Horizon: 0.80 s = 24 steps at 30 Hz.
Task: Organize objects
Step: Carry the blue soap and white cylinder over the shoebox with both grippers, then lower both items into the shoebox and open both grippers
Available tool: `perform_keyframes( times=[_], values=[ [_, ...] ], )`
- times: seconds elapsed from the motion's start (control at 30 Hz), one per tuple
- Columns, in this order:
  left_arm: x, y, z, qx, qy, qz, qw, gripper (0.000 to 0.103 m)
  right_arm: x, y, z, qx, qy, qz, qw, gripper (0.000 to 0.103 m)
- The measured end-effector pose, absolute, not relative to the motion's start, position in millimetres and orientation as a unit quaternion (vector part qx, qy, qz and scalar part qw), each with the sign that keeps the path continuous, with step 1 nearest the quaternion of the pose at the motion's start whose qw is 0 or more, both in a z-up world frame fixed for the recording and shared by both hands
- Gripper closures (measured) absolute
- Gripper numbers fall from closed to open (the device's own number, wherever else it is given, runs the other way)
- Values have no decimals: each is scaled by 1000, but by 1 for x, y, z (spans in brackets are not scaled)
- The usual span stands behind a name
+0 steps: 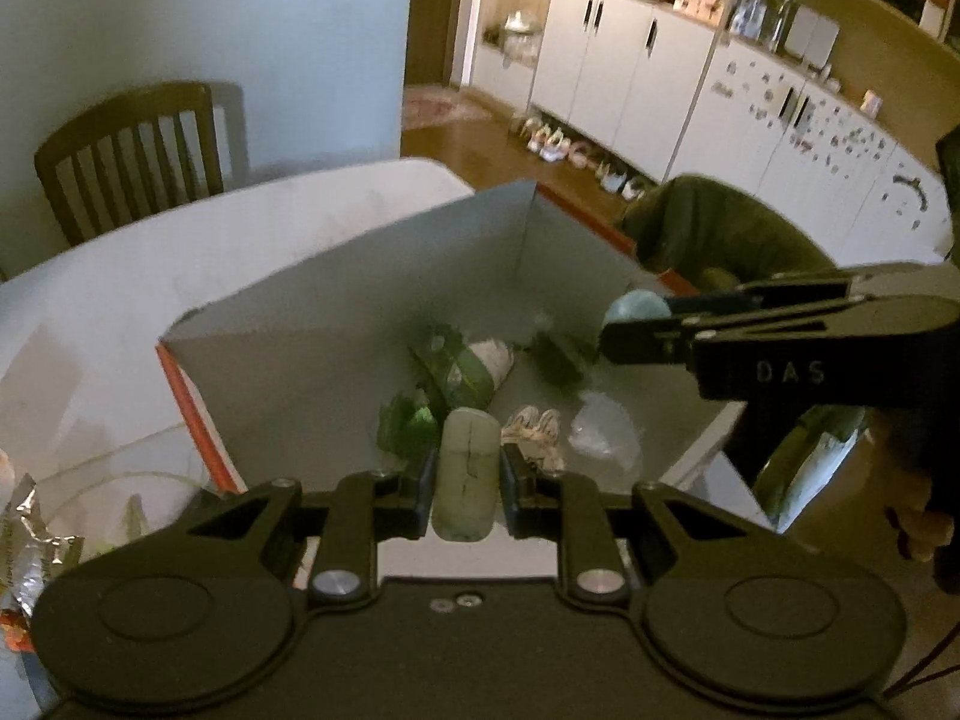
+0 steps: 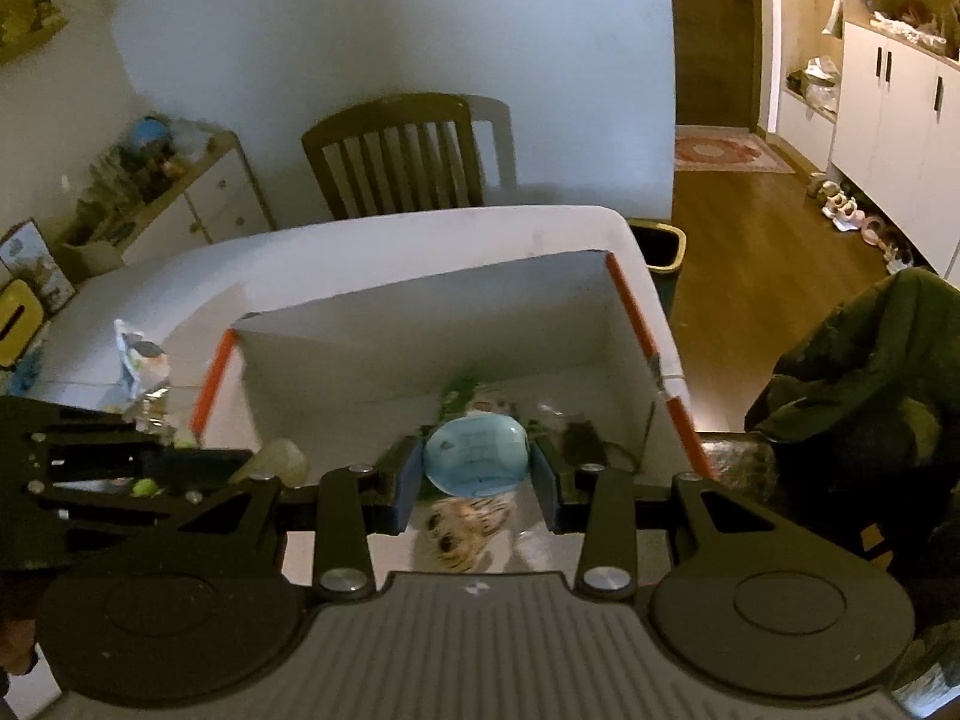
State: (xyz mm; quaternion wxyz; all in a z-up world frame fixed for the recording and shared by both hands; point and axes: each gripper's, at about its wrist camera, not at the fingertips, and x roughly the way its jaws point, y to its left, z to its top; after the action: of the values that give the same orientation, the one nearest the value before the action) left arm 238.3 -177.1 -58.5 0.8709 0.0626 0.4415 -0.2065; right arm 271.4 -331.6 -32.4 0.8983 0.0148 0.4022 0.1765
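Motion blur softens the contents of the open box (image 1: 336, 324): green leafy items (image 1: 462, 372) and a dark clump (image 1: 555, 354) on its floor cannot be identified, and a pale crumpled piece (image 1: 600, 426) beside them is no clearer. The left gripper (image 1: 467, 474) hides the lower end of the pale green cylinder (image 1: 467, 450) behind its own body. In the right wrist view, the blue rounded object (image 2: 477, 459) covers most of what lies beneath it, leaving only a smeared striped shape (image 2: 465, 531) below. The foil packet (image 1: 36, 522) is cut off by the left edge. Small items on the far shelves (image 1: 780, 12) are too small to tell.
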Motion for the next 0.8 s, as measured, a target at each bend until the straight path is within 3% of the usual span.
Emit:
perform_keyframes(
  times=[0.37, 0.8],
  values=[
    [277, -194, -97, 74, 518, -169, 835, 82, 310, -314, -66, -33, 438, 182, 880, 65],
    [289, -203, -114, 104, 546, -165, 815, 82, 340, -294, -98, -85, 497, 186, 843, 65]
  ],
)
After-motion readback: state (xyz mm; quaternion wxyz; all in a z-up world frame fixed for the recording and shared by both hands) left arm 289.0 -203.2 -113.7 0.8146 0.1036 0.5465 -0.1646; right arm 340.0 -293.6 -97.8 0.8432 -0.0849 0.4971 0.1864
